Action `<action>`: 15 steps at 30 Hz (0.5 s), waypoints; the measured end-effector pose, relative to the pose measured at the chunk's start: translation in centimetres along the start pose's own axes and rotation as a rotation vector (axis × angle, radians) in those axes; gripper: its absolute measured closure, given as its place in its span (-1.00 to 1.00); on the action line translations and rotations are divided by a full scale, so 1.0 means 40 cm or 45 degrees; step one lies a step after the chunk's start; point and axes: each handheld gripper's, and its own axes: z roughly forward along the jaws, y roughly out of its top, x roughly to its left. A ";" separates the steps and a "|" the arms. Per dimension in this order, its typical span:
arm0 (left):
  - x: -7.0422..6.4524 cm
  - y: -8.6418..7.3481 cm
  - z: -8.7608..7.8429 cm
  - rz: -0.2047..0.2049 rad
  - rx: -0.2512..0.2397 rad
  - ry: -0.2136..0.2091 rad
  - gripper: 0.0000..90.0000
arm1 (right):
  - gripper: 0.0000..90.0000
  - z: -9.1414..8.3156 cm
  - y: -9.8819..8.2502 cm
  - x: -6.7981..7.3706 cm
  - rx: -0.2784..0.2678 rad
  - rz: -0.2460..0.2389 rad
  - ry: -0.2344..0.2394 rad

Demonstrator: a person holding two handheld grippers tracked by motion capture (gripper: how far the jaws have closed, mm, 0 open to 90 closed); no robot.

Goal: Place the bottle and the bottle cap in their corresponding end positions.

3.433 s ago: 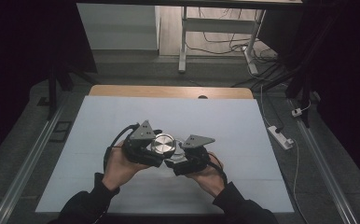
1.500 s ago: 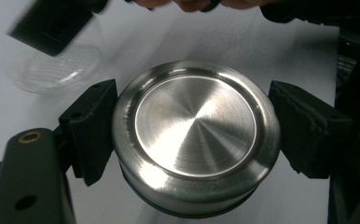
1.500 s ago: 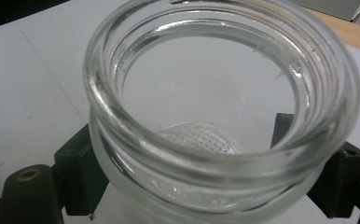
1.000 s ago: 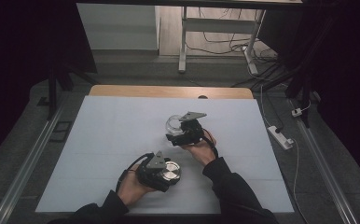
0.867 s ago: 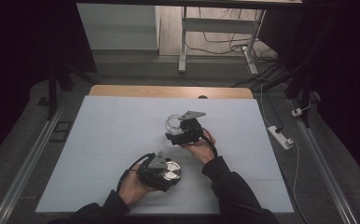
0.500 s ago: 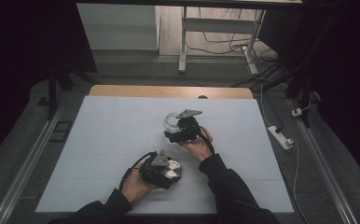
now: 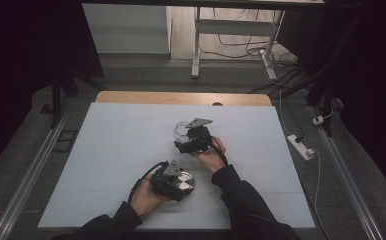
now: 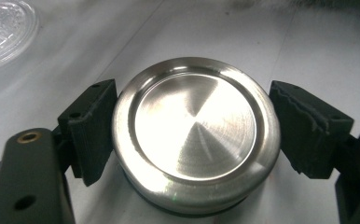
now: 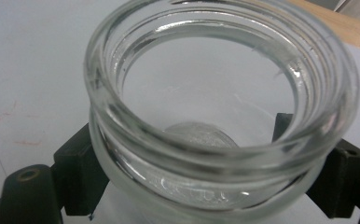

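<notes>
Resting lower now, metal lid [image 8: 196, 135] w/ left gripper [image 7: 173, 181] vs before.

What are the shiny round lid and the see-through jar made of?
The lid looks like brushed metal, probably steel: silvery, with fine circular streaks and bright glints. The jar looks like clear glass: you see the table through it, and its thick threaded rim catches the light.

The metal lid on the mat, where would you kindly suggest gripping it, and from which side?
Grip the metal lid across its rounded outer rim, coming in low and level from the person's side, as the left gripper does now. It lies flat with a shallow recessed top, so only the side wall offers opposing faces for the pads.
</notes>
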 end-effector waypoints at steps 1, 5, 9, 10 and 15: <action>-0.001 0.000 0.000 0.001 0.000 0.001 -0.56 | -0.67 0.000 0.001 0.002 0.004 -0.005 -0.007; -0.001 0.001 0.001 0.006 0.013 0.014 -0.61 | -0.67 0.000 0.000 -0.001 0.002 0.003 0.003; 0.000 0.000 0.001 0.004 0.012 0.008 -0.71 | -0.69 -0.001 -0.002 -0.005 -0.006 0.007 0.022; 0.000 0.000 0.000 -0.002 0.012 0.005 -0.71 | -0.69 -0.001 -0.002 -0.005 -0.006 0.007 0.022; 0.004 -0.002 -0.005 -0.016 0.002 -0.010 -0.83 | -0.75 -0.009 -0.001 -0.013 -0.017 0.019 0.070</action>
